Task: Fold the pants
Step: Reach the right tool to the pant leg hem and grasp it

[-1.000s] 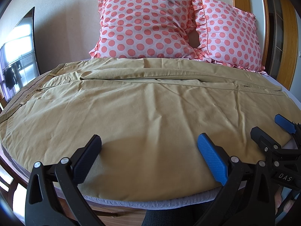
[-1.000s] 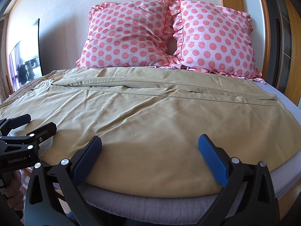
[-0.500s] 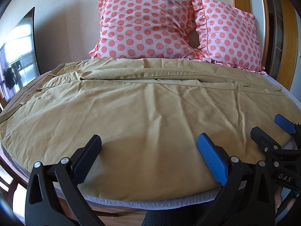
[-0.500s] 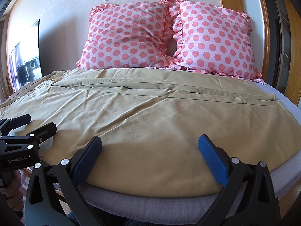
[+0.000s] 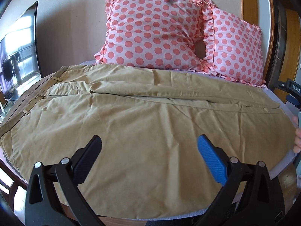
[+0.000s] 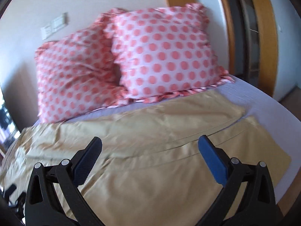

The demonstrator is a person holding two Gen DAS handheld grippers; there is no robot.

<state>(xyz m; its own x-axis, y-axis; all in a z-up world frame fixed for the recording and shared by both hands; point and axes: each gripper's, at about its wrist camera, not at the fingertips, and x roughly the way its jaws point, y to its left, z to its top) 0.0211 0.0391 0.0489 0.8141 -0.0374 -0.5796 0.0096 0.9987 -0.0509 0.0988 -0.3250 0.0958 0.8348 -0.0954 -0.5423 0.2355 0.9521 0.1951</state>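
Note:
Tan pants [image 5: 143,124] lie spread flat across the bed, waistband at the left [image 5: 24,98], leg hems at the right [image 6: 263,141]. My left gripper [image 5: 149,152] is open and empty above the near leg. My right gripper [image 6: 149,154] is open and empty over the right part of the pants, near the hems; its view is blurred. Part of the right gripper shows at the right edge of the left wrist view [image 5: 293,92], and the left gripper shows at the bottom left of the right wrist view [image 6: 13,195].
Two pink polka-dot pillows [image 5: 154,32] [image 6: 165,52] lean on the wall at the head of the bed. The lilac sheet [image 6: 267,105] shows at the right. A wooden door frame [image 6: 267,37] stands at the right, a dark screen [image 5: 20,52] at the left.
My right gripper has swung up and to the right toward the leg hems, tilting its view. My left gripper has moved forward slightly. Both stay open.

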